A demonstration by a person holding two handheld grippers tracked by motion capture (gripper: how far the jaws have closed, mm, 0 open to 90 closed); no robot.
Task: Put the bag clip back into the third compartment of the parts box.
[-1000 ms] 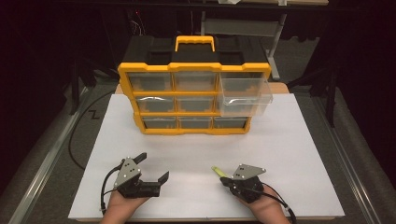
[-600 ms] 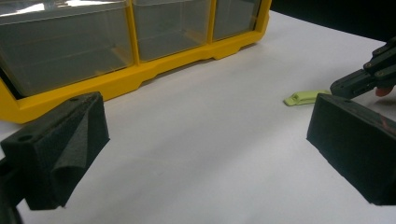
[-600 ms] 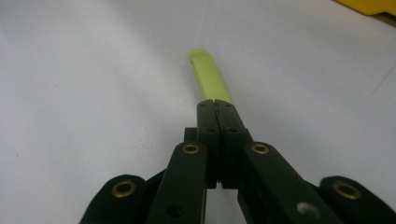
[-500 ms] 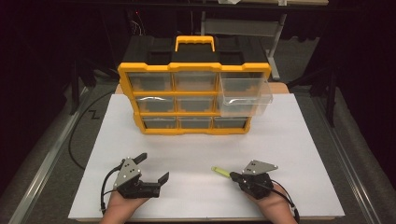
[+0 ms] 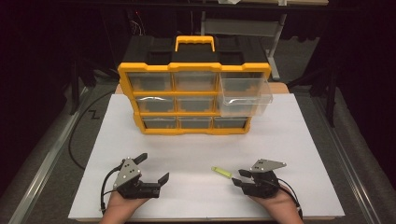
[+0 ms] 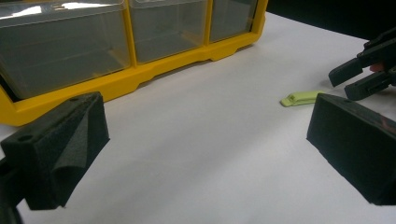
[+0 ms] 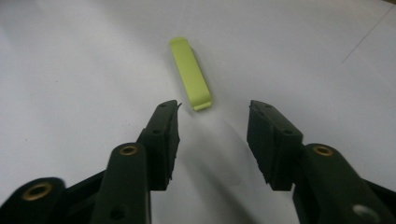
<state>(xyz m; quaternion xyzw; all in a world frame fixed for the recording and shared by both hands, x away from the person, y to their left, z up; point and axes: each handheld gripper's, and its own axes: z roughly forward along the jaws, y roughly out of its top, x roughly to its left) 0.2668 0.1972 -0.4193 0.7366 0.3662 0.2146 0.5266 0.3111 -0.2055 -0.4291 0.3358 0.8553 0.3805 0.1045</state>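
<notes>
A small lime-green plastic strip (image 5: 221,171) (image 7: 190,72) (image 6: 301,98) lies flat on the white board. My right gripper (image 5: 237,178) (image 7: 214,114) sits just right of it, its jaws having just been opening; the strip lies a little ahead of the tips, not between them. Near the front left my left gripper (image 5: 153,167) (image 6: 205,140) stands wide open with nothing in it. A yellow and black drawer organizer (image 5: 194,100) (image 6: 116,79) stands at the back. Its clear top right drawer (image 5: 245,95) is pulled out.
The white board (image 5: 289,140) covers the table, with bare space between the organizer and both grippers. Metal rails (image 5: 42,172) run along the table's sides. A black cable (image 5: 74,135) trails off the board's left edge.
My right gripper has drawn back to the right and its jaws have opened, leaving the green strip lying on the board. The left gripper has not moved.
</notes>
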